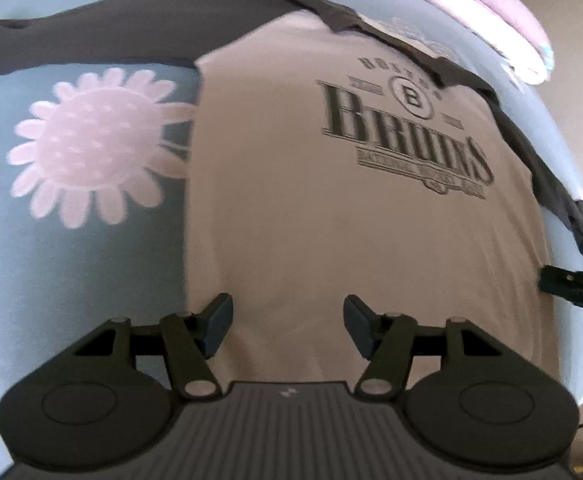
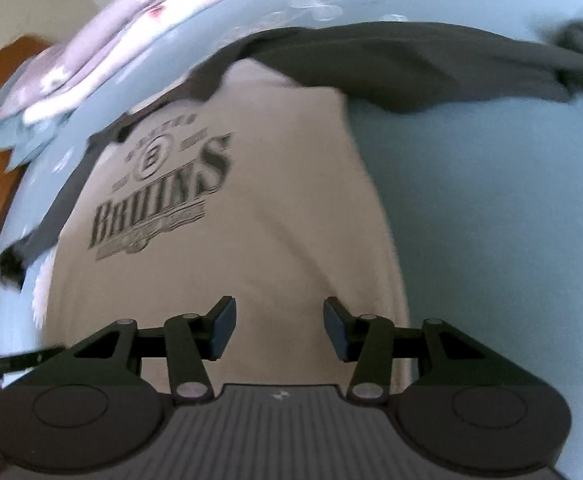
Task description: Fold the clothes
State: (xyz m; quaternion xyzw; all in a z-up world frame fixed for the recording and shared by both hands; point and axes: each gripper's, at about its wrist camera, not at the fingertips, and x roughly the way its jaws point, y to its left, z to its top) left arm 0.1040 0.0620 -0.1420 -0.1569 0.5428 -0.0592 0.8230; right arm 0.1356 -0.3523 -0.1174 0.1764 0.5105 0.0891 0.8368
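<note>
shirt [image 1: 291, 208] lies flat, print up, across the bed [image 1: 71, 260]. left gripper [image 1: 287, 328] and right gripper [image 2: 279, 330] hover over its hem, jaws apart, empty. risk: pinching bedsheet with the hem.

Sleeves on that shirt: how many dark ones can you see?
2. One sleeve stretches out flat to the left beyond the body; the other sleeve runs along the shirt's right edge, its cuff bunched.

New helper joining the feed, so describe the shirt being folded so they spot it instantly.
Start from the pale blue bedspread with the big pink daisy. The shirt lies flat on it, beside that flower. Its cream body, dark grey sleeves and dark "Bruins" print set it apart from the plain bedding.
</note>
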